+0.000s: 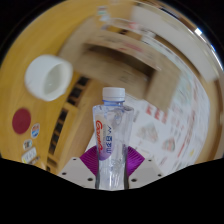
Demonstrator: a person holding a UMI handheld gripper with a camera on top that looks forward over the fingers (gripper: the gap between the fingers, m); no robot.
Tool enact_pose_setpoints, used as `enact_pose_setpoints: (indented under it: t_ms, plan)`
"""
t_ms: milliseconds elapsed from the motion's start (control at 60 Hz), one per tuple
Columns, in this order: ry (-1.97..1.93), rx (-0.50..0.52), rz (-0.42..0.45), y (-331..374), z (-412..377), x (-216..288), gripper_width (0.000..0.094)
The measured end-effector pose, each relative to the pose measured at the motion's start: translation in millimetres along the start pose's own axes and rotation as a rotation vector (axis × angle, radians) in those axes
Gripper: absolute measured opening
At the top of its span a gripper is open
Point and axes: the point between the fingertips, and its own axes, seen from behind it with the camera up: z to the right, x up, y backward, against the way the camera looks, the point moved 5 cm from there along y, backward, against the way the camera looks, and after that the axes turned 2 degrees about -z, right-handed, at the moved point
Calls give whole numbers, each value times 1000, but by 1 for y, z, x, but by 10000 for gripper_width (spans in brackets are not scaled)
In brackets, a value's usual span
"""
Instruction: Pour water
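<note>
My gripper has its two fingers pinched onto a clear plastic water bottle, one purple pad showing at the bottle's lower flank and the other pressed on the opposite side. The bottle stands up between the fingers, white screw cap fitted on top, a red and white label around its upper body. The whole scene appears tilted.

Beyond the bottle lies a wooden table top, pale and smooth, running away from the fingers. On it, off to one side and well apart from the bottle, sits a white paper cup, seen from above with its open mouth towards me. Nearer the fingers on that same side, a red round item and some small printed cards rest at the table's edge; their detail cannot be read.

Farther back, wooden shelving or furniture with printed sheets occupies the room behind the bottle.
</note>
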Motion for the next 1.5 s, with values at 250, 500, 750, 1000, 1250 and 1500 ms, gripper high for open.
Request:
enact_pose_setpoints:
  t_ms: [250, 500, 750, 1000, 1250, 1500]
  plan:
    - [-1001, -70, -29, 27, 100, -71, 315]
    - [-1786, 152, -73, 28, 38, -80, 315]
    - [-1933, 323, -188, 12, -94, -24, 315]
    - [-1954, 412, -221, 11, -164, 16, 324]
    - [-1968, 397, -229, 19, -168, 16, 481]
    - [-1937, 517, -381, 68, -148, 7, 852]
